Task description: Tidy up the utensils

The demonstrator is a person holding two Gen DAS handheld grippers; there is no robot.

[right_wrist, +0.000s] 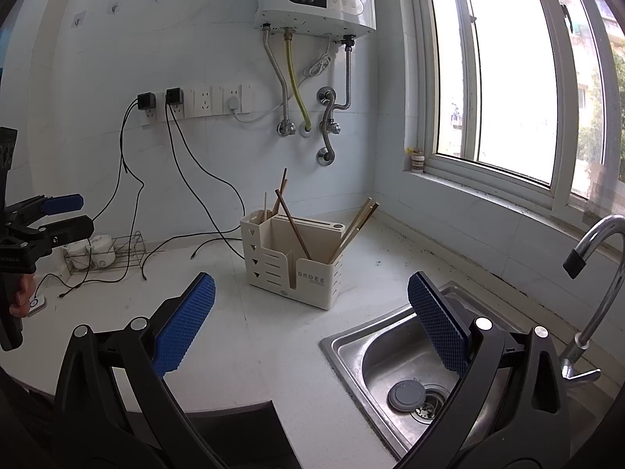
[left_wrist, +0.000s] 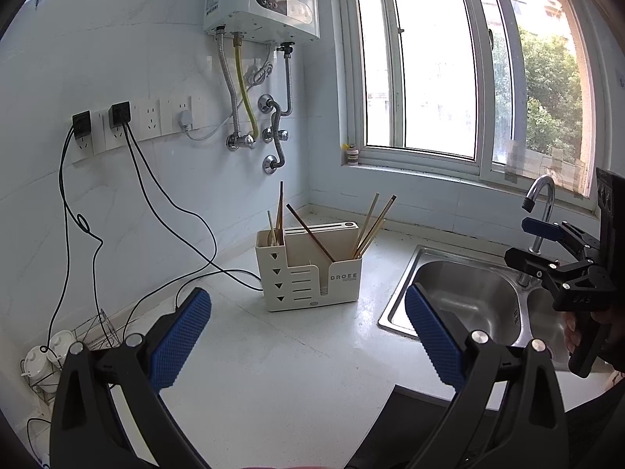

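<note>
Room: white tiled kitchen corner, pale worktop (left_wrist: 297, 351), sink (right_wrist: 351, 346) at lower right.
Holder: cream utensil holder (left_wrist: 308, 273) stands mid-frame, near the sink.
Chopsticks: chopsticks (left_wrist: 371, 226) lean loosely in its compartments, scattered.
Handling: probably light, stiff, thin, slippery; pinch near the upper ends.
Left gripper (left_wrist: 308, 336): fingers spread, empty.
Right gripper (right_wrist: 312, 324): fingers spread, empty.
</note>
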